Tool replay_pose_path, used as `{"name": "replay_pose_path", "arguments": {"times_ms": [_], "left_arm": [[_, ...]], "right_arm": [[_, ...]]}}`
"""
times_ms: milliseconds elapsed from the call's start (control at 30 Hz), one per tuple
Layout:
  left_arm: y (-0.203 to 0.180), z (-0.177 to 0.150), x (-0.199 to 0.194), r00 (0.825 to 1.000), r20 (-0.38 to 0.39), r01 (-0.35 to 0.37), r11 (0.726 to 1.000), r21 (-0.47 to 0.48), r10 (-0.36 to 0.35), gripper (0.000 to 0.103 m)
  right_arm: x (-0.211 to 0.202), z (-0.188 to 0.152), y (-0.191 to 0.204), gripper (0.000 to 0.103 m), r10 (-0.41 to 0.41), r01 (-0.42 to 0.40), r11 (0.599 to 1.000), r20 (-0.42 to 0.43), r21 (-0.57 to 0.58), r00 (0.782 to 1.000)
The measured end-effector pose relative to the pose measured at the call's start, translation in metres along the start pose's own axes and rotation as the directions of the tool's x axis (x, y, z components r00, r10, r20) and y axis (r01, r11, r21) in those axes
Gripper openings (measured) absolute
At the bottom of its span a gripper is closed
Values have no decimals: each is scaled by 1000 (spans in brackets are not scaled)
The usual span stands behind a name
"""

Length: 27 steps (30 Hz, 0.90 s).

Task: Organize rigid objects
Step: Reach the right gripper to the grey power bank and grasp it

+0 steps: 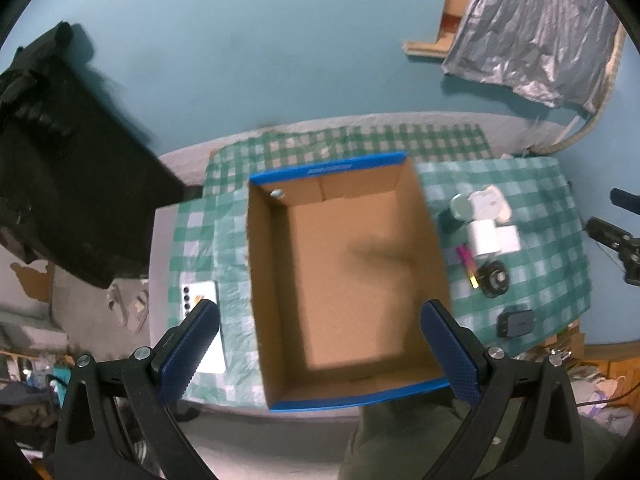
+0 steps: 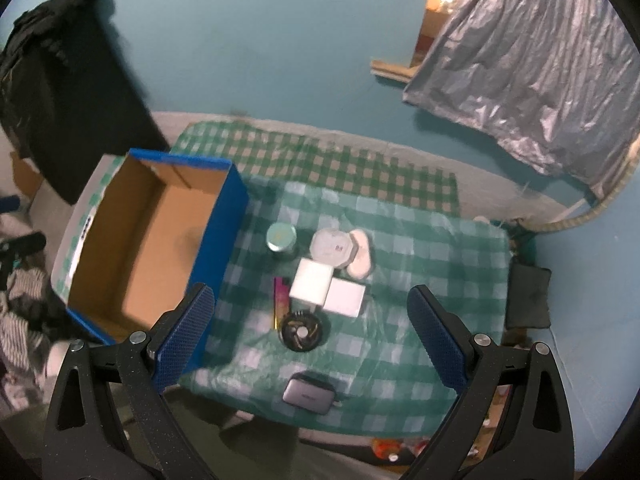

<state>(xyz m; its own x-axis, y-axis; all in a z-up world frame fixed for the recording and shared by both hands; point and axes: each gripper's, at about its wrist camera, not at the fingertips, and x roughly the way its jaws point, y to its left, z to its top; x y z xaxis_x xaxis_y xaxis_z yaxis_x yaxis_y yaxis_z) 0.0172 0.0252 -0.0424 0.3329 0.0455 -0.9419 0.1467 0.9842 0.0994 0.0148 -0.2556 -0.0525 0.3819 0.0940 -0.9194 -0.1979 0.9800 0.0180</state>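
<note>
An empty blue-rimmed cardboard box (image 1: 434, 240) (image 2: 230, 216) lies on a green checked tablecloth (image 2: 420, 248). Right of it cluster a teal-lidded jar (image 2: 281, 237), a white octagonal case (image 2: 331, 246), a white oval piece (image 2: 360, 258), two white cubes (image 2: 312, 282) (image 2: 345, 297), a pink-and-yellow stick (image 2: 280, 300), a black round gear-like object (image 2: 301, 331) and a grey flat device (image 2: 308, 393). My left gripper (image 1: 320, 348) hovers open above the box's near end. Above the cluster, my right gripper (image 2: 310, 332) hangs open, holding nothing.
A white phone (image 1: 202, 320) lies left of the box. Black cloth (image 1: 68, 168) hangs at the left, a silver sheet (image 2: 532, 72) on the blue wall at the right. A dark pouch (image 2: 528, 296) sits off the table's right edge. Clutter lies on the floor at lower left.
</note>
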Motion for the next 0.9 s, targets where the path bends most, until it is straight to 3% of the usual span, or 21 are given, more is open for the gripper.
{"name": "replay_pose_path", "arguments": {"times_ms": [567,900], "left_arm": [[22,-27,70,982,-184,-43,999,-18,39,101],[37,-47,111,968,-250,-50,997,-58,34,101]], "right_arm": [[73,-58,-8,97,51,-80,975,-142,-205,989],[130,-110,7,92,26,-139,911,-281,-388,959]]}}
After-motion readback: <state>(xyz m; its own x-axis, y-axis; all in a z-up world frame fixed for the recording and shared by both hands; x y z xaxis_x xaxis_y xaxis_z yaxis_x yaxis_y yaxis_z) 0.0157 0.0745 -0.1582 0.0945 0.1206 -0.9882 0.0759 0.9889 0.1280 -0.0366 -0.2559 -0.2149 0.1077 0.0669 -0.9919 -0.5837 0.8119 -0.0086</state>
